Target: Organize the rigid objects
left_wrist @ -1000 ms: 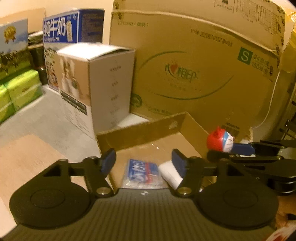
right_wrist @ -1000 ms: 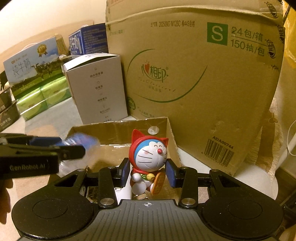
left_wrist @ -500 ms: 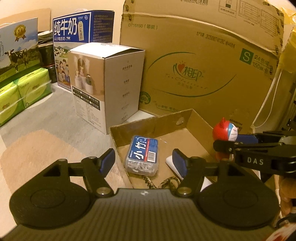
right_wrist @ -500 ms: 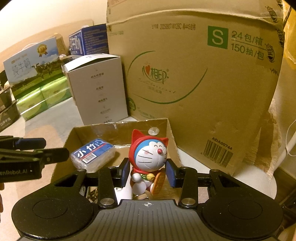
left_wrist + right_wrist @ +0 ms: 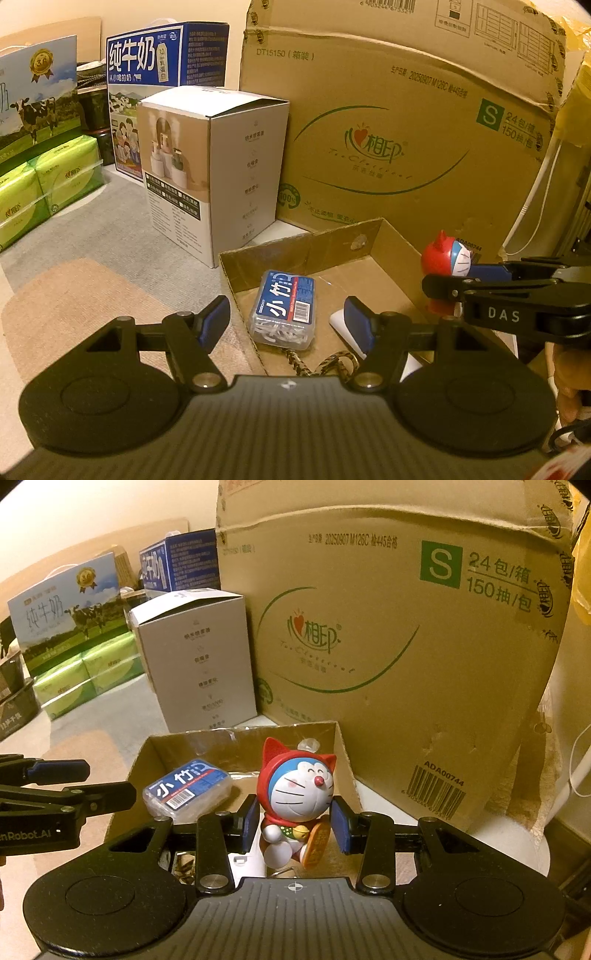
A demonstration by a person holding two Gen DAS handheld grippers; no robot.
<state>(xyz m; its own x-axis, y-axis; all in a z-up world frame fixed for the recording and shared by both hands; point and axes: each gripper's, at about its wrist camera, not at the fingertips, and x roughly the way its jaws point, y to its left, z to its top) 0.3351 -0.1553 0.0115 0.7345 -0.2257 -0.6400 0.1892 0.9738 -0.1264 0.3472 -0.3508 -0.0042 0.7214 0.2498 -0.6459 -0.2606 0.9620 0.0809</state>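
A clear floss-pick box with a blue label (image 5: 286, 306) (image 5: 188, 788) lies flat in the shallow cardboard tray (image 5: 306, 247) (image 5: 221, 742). My left gripper (image 5: 288, 317) (image 5: 110, 781) hovers open over the tray's near left edge, and nothing sits between its blue pads. My right gripper (image 5: 295, 823) (image 5: 450, 278) is shut on a blue cat figurine in a red hood (image 5: 299, 786) (image 5: 441, 253). It holds the figurine upright above the right half of the tray.
A white flat item (image 5: 340, 321) and a braided cord (image 5: 332, 360) lie in the tray's near part. Behind stand a white carton (image 5: 214, 162), a large brown carton (image 5: 406, 147), a blue milk box (image 5: 166, 62) and green tissue packs (image 5: 48, 181). A tan mat (image 5: 74, 295) lies left.
The floss-pick box left my left gripper and came to rest in the tray. That gripper then drew back a little. The right gripper and the figurine stayed still.
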